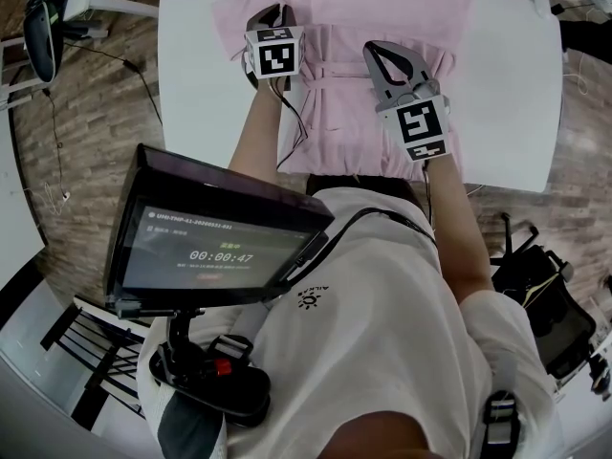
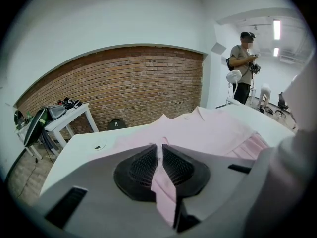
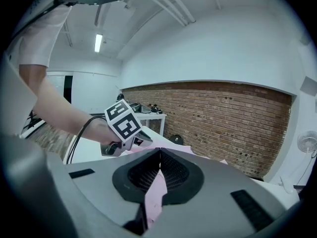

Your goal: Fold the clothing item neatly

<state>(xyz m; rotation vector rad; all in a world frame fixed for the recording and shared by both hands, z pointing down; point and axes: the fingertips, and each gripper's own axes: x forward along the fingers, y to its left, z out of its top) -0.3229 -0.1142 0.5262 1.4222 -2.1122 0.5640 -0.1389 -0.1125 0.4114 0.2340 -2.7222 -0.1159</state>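
On the white rectangular table (image 1: 191, 84) the pale pink cloth garment (image 1: 382, 8) is spread flat, and its long axis is laid straight away from the person, with the collar at the far end. A fold of this pink cloth is pinched in the closed jaws of the left gripper (image 1: 270, 15) on the left half and in those of the right gripper (image 1: 373, 51) on the right half. The left gripper is judged nearer to the collar, so the coming fold is expected to be carried along the long axis.
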